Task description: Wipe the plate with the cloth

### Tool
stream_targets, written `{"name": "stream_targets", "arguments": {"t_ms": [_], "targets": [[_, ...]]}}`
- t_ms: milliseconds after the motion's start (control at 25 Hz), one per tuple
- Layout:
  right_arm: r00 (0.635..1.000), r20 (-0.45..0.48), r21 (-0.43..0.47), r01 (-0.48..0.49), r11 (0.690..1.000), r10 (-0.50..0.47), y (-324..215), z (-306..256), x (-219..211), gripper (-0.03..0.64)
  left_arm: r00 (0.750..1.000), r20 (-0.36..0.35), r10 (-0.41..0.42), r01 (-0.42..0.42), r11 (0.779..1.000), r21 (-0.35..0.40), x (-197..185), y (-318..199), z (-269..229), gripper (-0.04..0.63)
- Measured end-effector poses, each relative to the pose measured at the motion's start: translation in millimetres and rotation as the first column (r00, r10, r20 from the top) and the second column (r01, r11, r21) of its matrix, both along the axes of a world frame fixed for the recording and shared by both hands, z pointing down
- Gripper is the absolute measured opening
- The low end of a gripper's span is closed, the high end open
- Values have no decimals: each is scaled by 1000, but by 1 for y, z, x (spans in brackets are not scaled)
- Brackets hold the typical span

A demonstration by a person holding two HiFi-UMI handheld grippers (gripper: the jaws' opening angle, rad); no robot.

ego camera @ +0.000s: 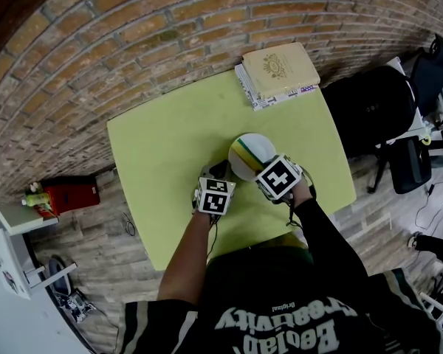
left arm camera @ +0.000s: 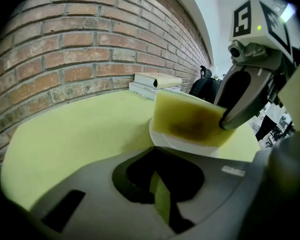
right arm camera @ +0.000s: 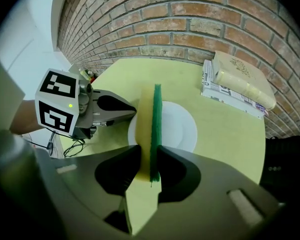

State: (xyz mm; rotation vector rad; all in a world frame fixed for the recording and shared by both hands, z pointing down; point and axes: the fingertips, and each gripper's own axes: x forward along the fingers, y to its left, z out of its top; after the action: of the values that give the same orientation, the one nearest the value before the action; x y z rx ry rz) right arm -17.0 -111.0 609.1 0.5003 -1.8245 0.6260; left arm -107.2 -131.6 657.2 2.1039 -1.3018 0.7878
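Over the plate (right arm camera: 177,126), my right gripper (right arm camera: 151,159) pinched the seemingly soft, light cloth (right arm camera: 149,119) by its near edge, while my left gripper (left arm camera: 160,194) sat nearly closed, empty, beside the rim.

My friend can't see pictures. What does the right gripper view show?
The right gripper pinches a yellow sponge with a green side, edge-on over a white plate on a yellow-green table. The left gripper points at the plate's rim; books lie by the brick wall.
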Motion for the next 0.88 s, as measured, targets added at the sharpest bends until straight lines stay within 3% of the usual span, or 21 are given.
{"name": "stream_targets", "arguments": {"t_ms": [880], "targets": [[988, -83, 36, -124, 992, 127, -17, 0, 71, 114, 1000, 14, 25, -25, 1000, 0, 1, 1, 2, 8]]}}
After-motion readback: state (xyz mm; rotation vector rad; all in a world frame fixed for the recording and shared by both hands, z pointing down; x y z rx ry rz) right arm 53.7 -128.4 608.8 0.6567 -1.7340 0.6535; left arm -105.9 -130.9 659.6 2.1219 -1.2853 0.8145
